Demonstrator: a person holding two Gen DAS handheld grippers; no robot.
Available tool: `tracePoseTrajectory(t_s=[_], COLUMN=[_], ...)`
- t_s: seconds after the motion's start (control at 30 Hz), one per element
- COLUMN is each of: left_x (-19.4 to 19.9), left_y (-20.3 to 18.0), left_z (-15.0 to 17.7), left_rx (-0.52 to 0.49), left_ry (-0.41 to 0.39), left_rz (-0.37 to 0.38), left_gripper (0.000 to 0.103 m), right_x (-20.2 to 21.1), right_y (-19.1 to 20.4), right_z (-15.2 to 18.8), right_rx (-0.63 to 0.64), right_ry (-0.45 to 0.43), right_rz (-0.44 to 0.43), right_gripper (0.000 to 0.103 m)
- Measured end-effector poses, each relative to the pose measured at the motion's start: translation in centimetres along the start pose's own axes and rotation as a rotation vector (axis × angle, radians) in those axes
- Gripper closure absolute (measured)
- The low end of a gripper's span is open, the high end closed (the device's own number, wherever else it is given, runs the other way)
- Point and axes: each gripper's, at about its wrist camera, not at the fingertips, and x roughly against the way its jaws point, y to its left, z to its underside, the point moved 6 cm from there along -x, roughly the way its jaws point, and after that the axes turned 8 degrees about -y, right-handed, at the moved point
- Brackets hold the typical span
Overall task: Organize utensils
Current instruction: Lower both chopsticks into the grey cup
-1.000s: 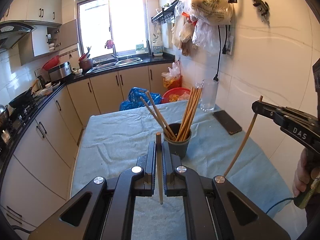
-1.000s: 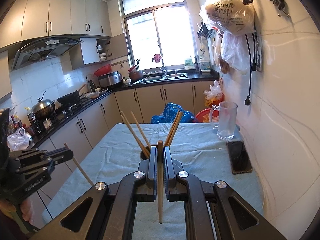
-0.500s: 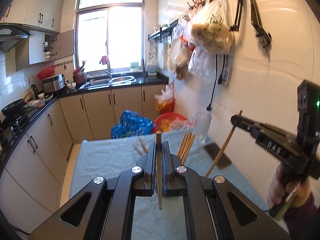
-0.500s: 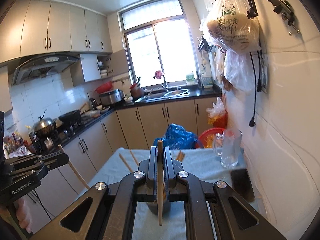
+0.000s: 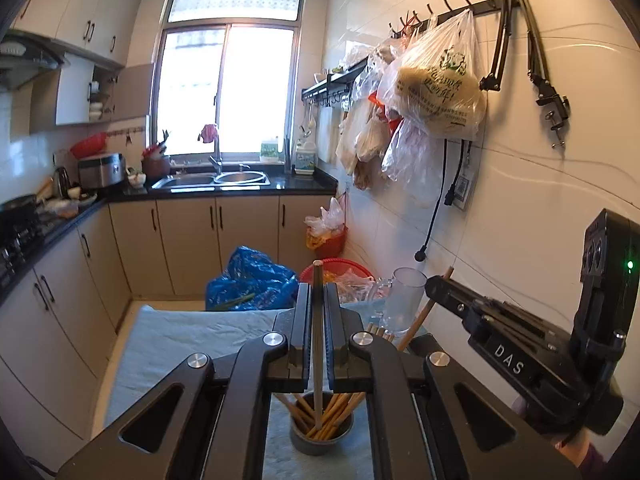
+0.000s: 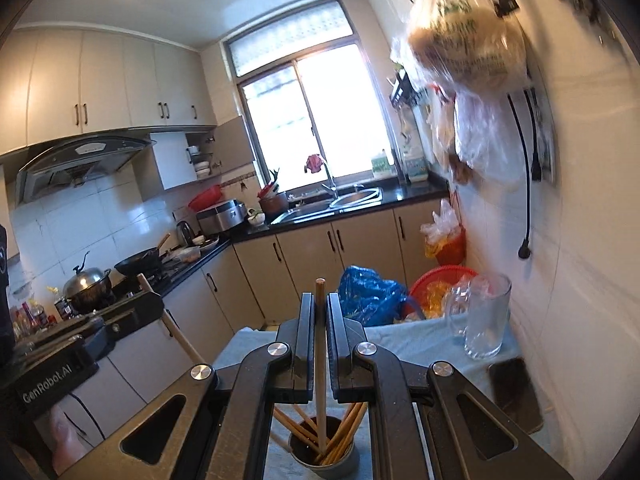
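My left gripper (image 5: pixel 317 308) is shut on a wooden chopstick (image 5: pixel 317 344) held upright, its lower tip just above the dark cup (image 5: pixel 322 436) of several chopsticks. My right gripper (image 6: pixel 319 316) is shut on another chopstick (image 6: pixel 320 360) whose lower end is inside the same cup (image 6: pixel 324 458). The right gripper also shows at the right of the left wrist view (image 5: pixel 440 286); the left gripper shows at the left of the right wrist view (image 6: pixel 148 304). The cup stands on the blue cloth-covered table (image 5: pixel 180 340).
A glass mug (image 6: pixel 486 316) and a dark phone (image 6: pixel 516 392) lie on the table by the tiled wall. Plastic bags (image 5: pixel 436 92) hang from wall hooks. A red basket (image 6: pixel 436 284) and a blue bag (image 5: pixel 252 276) sit on the floor beyond the table.
Both grippers have risen and come over the cup, tilting so the chopsticks point down. The right chopstick's tip has entered the cup; the left one hangs just above it.
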Motion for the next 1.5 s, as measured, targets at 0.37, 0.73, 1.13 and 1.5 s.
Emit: tracePoseTrajectory(t_s=[0.37, 0.73, 1.13, 1.5], left_x=[-3.1, -2.3, -1.7, -1.6], left_y=[1.2, 1.6, 1.8, 2.2], left_z=[5.3, 9.7, 10.4, 10.7], left_rx=[0.009, -0.006, -0.026, -0.031], left_ry=[0.097, 0.116, 0.112, 0.128], left_rz=[-0.046, -0.099, -0.110, -0.123], left_gripper=[0.098, 0.098, 0.097, 0.097], right_x=[-3.0, -4.4, -4.5, -4.3], right_y=[-2.7, -4.0, -4.6, -4.4], right_z=[5.0, 8.9, 9.4, 9.3], right_rx=[-0.066, -0.109, -0.087, -0.074], right_ry=[0.116, 0.174, 0.186, 0.189], right_rz=[0.008, 0.033, 0.056, 0.067], right_gripper=[0.097, 0.097, 0.096, 0.095])
